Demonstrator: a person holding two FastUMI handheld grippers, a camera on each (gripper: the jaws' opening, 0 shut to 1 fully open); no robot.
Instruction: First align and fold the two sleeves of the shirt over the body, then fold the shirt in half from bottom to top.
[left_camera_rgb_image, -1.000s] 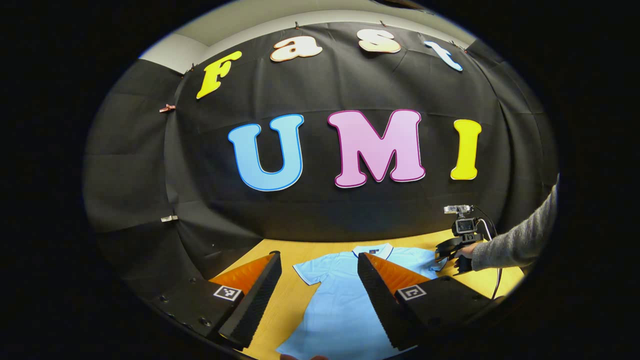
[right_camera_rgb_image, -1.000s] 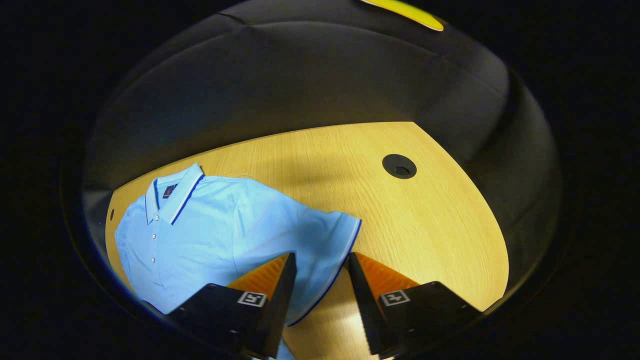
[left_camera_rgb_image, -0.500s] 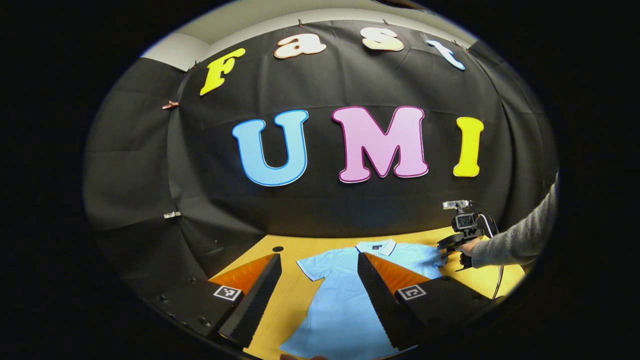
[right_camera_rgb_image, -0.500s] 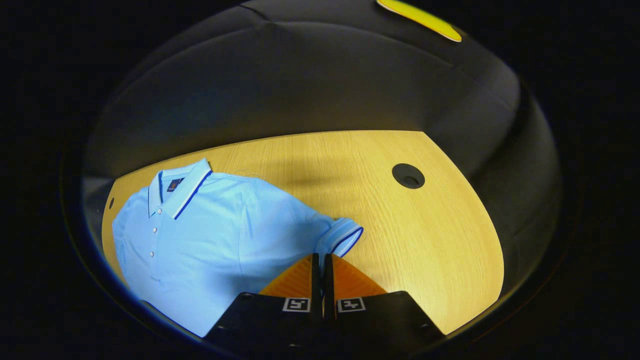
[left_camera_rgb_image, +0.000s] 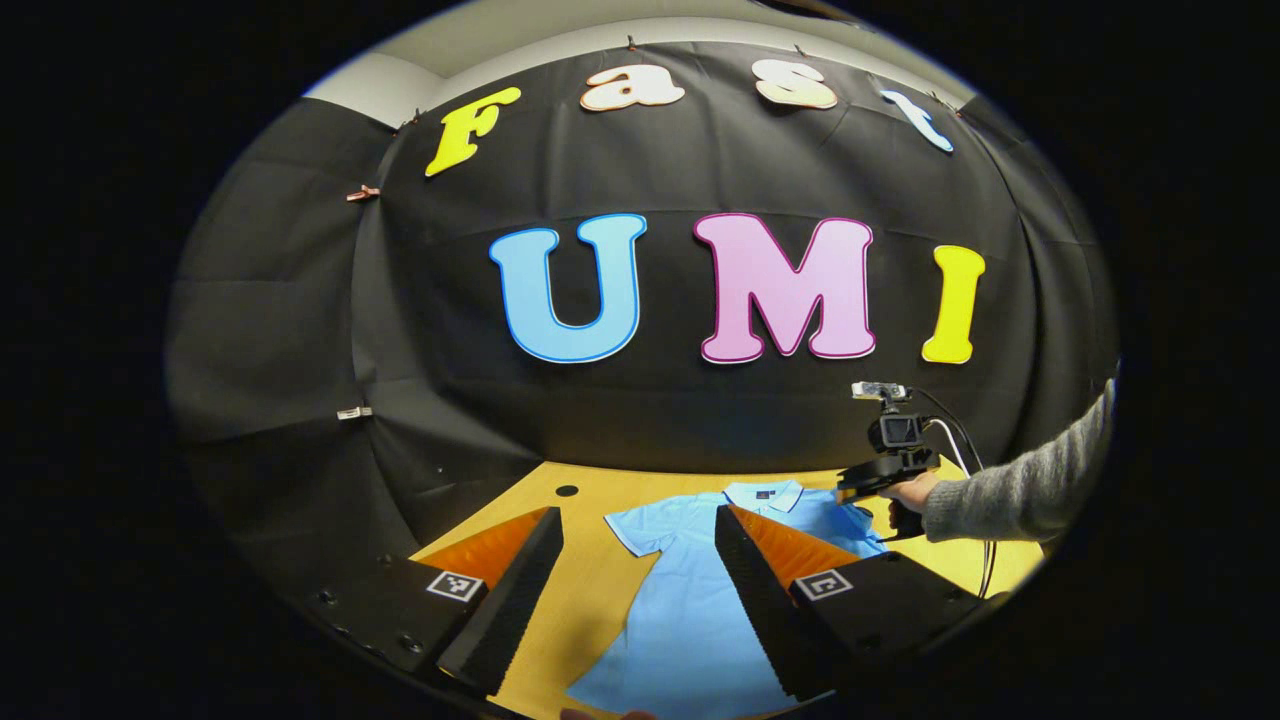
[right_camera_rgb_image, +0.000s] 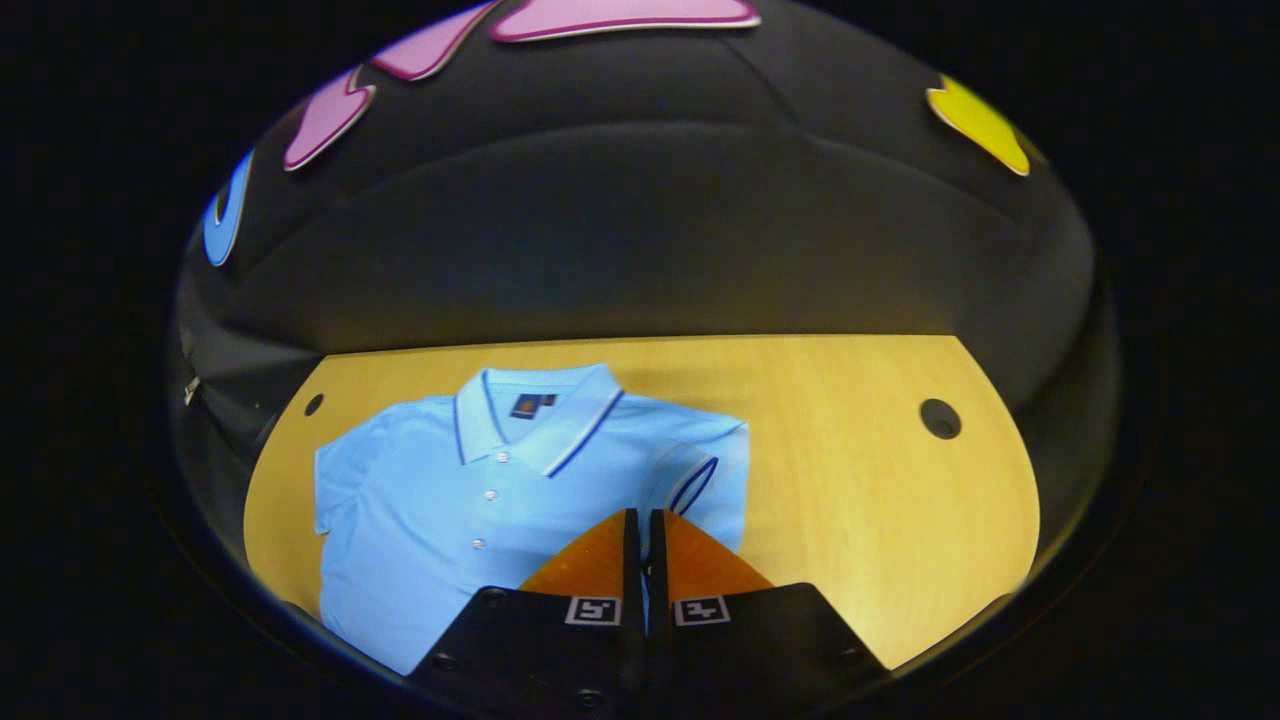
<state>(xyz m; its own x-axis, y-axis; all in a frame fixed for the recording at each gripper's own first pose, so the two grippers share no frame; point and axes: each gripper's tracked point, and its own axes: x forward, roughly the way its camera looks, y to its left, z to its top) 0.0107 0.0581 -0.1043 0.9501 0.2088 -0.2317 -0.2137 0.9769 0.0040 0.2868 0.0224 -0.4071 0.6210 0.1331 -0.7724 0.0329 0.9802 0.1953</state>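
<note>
change: right tool (right_camera_rgb_image: 637, 520) has carried the sleeve (right_camera_rgb_image: 700, 480) inward over the shirt (right_camera_rgb_image: 440, 510) body | right tool: closed, pinching sleeve | left tool (left_camera_rgb_image: 640, 530): jaws wide, holding nothing, above bench (right_camera_rgb_image: 860, 480) | shirt: flat on bench

Wooden table (right_camera_rgb_image: 850, 480) with a light grain and two round cable holes, one near the far left corner (right_camera_rgb_image: 314, 404) and one near the far right corner (right_camera_rgb_image: 940, 418). A light-blue polo shirt (right_camera_rgb_image: 450, 520) lies flat on its left half, collar toward the far edge.
</note>
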